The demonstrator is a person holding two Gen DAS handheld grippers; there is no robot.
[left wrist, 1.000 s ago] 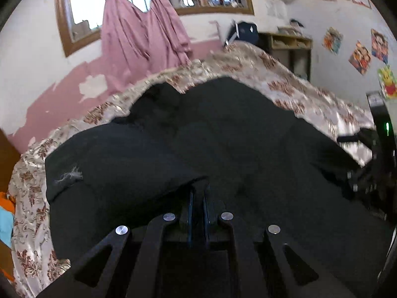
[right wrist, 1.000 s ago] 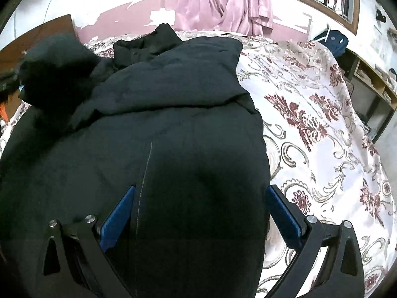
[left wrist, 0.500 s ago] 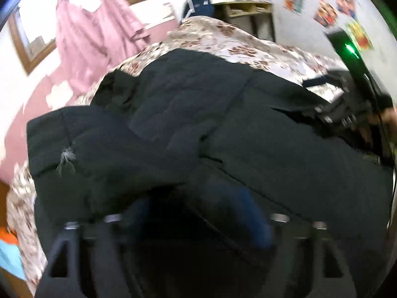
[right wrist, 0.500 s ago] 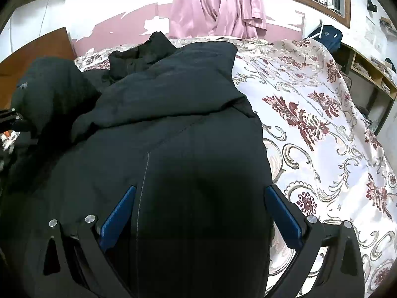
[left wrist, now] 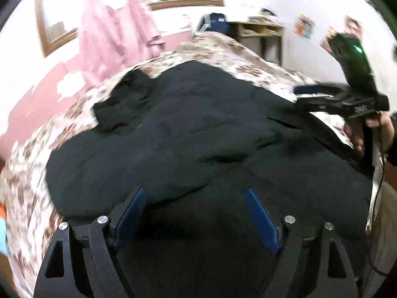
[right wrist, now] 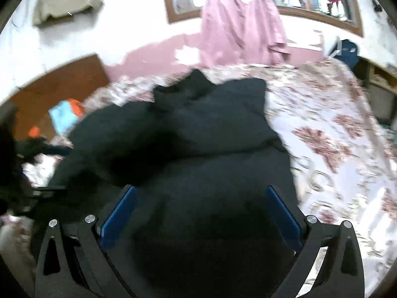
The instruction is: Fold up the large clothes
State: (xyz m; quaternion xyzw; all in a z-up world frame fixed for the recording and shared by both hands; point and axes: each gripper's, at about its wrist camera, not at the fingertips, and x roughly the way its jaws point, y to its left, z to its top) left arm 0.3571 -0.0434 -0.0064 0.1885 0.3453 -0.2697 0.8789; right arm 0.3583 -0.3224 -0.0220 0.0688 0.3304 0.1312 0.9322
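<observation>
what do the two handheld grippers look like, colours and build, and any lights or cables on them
Both the left gripper and the right gripper have black angular frames with silver bolts and flat blue finger pads. Seen from the left, the right one carries a black body with a green light and a trailing cable. A dark sleeve cuff shows.

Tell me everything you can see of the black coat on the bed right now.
The black coat is large, thick and matte, likely padded. It lies spread over the flowered bedspread, rumpled, with a sleeve or side panel folded across its body and a bunched collar or hood at the far end near the pink wall. Both the left hand-held gripper and the right hand-held gripper stand open over it, gripping nothing; the left one's jaws have just been opening.
</observation>
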